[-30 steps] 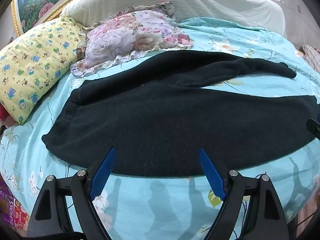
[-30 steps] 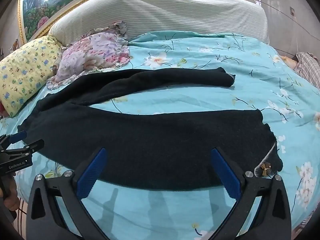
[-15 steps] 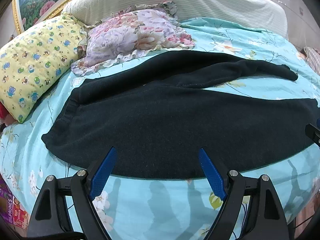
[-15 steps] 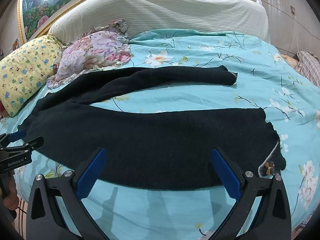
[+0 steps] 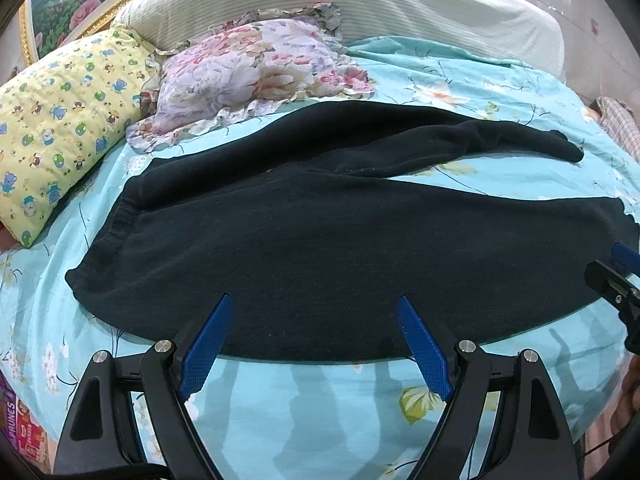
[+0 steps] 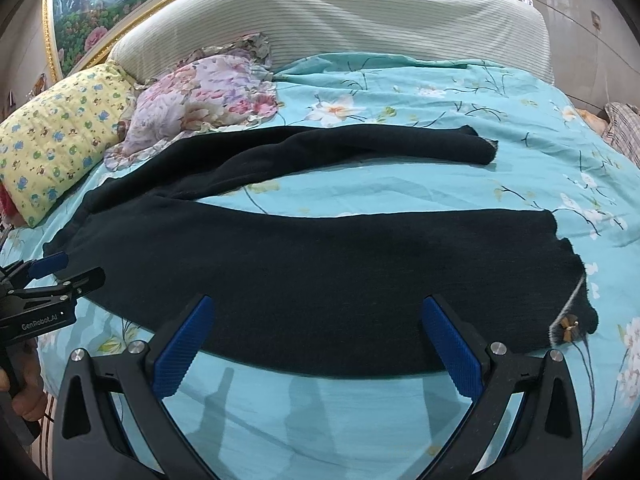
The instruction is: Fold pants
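Note:
Black pants point(image 5: 320, 248) lie spread flat on a turquoise floral bed sheet point(image 5: 320, 408), waistband to the left, both legs running right and parted in a V. In the right wrist view the pants point(image 6: 340, 272) show both leg ends, the near one with a small gold ornament. My left gripper point(image 5: 316, 320) is open and empty, just above the near edge of the pants by the hip. My right gripper point(image 6: 316, 320) is open and empty over the near edge of the near leg. Each gripper shows at the edge of the other's view.
A yellow cartoon-print pillow point(image 5: 60, 120) and a floral ruffled pillow point(image 5: 248, 76) lie at the head of the bed, beyond the waistband. A striped headboard cover point(image 6: 360, 20) runs along the back. A plaid cloth point(image 6: 624, 128) lies at the far right.
Both grippers have moved slightly forward toward the near edge of the pants. The pants have not moved.

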